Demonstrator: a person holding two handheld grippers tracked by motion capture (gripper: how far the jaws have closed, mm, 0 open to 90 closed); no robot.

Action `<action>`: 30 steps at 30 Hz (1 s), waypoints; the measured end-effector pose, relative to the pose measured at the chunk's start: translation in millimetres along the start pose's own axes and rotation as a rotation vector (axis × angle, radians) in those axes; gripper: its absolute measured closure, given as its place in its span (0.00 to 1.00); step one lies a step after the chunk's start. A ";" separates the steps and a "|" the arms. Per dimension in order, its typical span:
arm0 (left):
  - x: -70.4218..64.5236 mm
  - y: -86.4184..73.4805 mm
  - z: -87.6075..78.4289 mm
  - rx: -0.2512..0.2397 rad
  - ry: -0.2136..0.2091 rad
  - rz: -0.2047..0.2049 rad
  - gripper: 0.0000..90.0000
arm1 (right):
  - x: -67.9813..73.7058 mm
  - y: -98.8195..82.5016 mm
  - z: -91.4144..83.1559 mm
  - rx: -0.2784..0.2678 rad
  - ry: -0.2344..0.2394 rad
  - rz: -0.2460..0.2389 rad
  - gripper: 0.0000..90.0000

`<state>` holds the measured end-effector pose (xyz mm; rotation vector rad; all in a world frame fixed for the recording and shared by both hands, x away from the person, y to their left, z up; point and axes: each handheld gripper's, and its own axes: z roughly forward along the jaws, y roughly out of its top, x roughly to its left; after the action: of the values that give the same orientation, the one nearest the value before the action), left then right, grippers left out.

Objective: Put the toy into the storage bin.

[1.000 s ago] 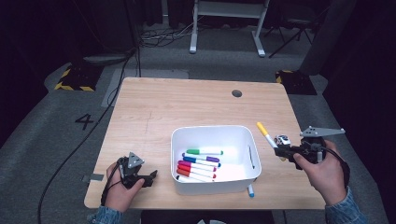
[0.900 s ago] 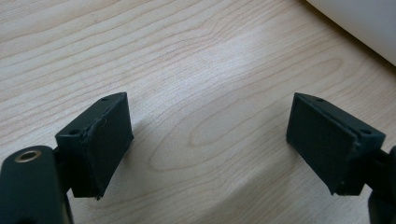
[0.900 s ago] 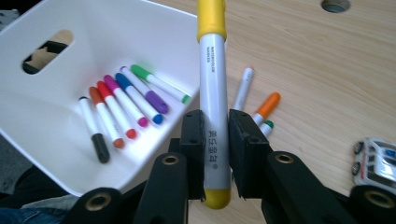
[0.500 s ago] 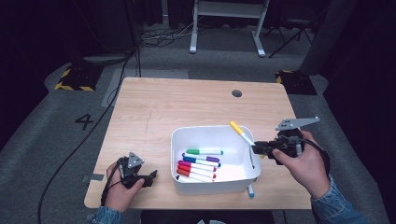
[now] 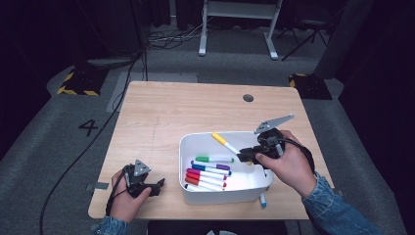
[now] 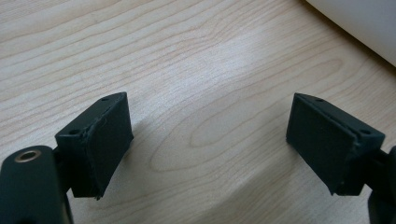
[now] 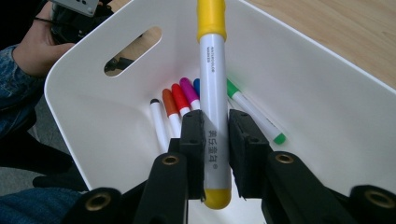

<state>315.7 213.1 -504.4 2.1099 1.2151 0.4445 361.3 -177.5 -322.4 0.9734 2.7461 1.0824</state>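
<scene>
1. A yellow-capped marker with a white barrel (image 5: 225,143) is clamped between the jaws of the right gripper (image 5: 244,156); in the right gripper view the pads press on both sides of the barrel (image 7: 214,112) near its yellow rear end.
2. The marker is held in the air above the interior of the white rectangular plastic bin (image 5: 188,147), with its cap pointing up and toward the far left of the bin in the high view.
3. The bin is placed on the light wooden table (image 5: 161,112), toward the near right part of the surface.
4. Several markers are laid on the bin floor: a green-capped marker (image 5: 214,159), a purple-capped marker (image 5: 211,168) and red-capped markers (image 5: 203,177) are seen in the high view.
5. A blue-capped marker (image 5: 263,199) is left on the table, just beside the near right corner of the bin.
6. The left gripper (image 5: 157,186) is rested on the table at the near left edge; its jaws are set wide apart, with bare wood between them in the left gripper view, and nothing is held.
</scene>
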 end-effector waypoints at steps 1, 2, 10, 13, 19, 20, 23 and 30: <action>0.1 0.1 -0.1 0.001 0.000 0.003 0.16 | 0.0 0.0 0.0 0.000 0.000 0.000 0.85; 0.1 0.1 -0.1 0.001 0.001 0.003 0.16 | 0.5 1.8 2.2 0.005 0.006 -0.002 0.85; 0.1 0.1 -0.1 0.001 0.001 0.003 0.16 | 9.3 23.6 36.5 0.080 0.046 -0.053 0.85; 0.1 0.1 -0.1 0.001 0.001 0.003 0.16 | 12.0 26.7 51.0 0.115 0.056 -0.056 0.85; 0.2 0.1 -0.1 0.001 0.001 0.004 0.16 | 10.3 28.4 73.2 0.141 0.061 -0.031 0.85; 0.2 0.1 -0.1 0.001 0.001 0.004 0.16 | 8.8 28.7 76.9 0.143 0.056 -0.027 0.85; 0.1 0.1 -0.1 0.001 0.001 0.004 0.16 | 6.8 30.0 80.7 0.151 0.056 -0.015 0.85; 0.0 0.2 -0.1 0.001 0.006 0.005 0.16 | -1.5 36.1 88.8 0.171 0.038 0.021 0.85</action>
<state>315.7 213.0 -504.2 2.1138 1.2138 0.4527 404.1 -104.4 -367.4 1.0131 2.9046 0.8897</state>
